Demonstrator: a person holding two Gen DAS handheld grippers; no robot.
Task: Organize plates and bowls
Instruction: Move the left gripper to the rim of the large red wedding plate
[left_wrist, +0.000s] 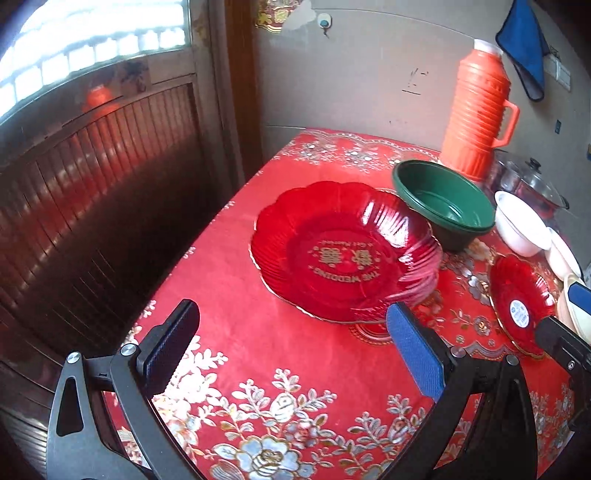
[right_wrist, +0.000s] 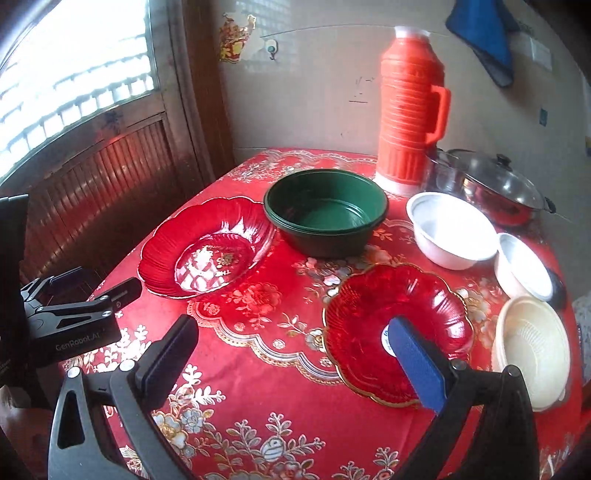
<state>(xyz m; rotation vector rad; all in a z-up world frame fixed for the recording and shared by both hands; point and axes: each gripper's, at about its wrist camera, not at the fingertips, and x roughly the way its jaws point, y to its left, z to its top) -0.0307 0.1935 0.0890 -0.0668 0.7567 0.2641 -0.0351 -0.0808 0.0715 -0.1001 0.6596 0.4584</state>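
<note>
A table (right_wrist: 258, 369) under a red cloth with gold and silver flowers stands in a corner, against a pale wall (right_wrist: 314, 92) with a brown slatted door (left_wrist: 92, 192) and a bright window (right_wrist: 74, 74) to the left. A blue cloth (left_wrist: 524, 48) hangs on the wall, and a red paper ornament (right_wrist: 236, 38) is stuck near a small hook.

The left gripper (left_wrist: 291, 343) hovers low over the near left part of the table, its fingers spread wide with nothing between them. The big red plate (left_wrist: 343, 251) lies just ahead of its fingertips, apart from them. The right gripper (right_wrist: 295, 350) also hangs over the cloth with fingers wide and empty; its blue right pad (right_wrist: 417, 365) sits in front of the small red plate (right_wrist: 395, 328), and I cannot tell if it touches. The left gripper shows at the left edge of the right view.

Beyond the fingers stand stacked green bowls (right_wrist: 327, 210), just beside the big plate. To the right are a large white bowl (right_wrist: 452, 229), a smaller white bowl (right_wrist: 522, 266) and a cream bowl (right_wrist: 532, 347). At the back an orange flask (right_wrist: 412, 107) stands next to a pot with a glass lid (right_wrist: 491, 184).

The big plate reads "THE WEDDING" in gold, upside down from the left view, with two ornate gold characters and a smaller line too fine to read. The small plate carries a round white-and-blue sticker (left_wrist: 520, 313), illegible. The left gripper body reads "GenRobot.AI".
</note>
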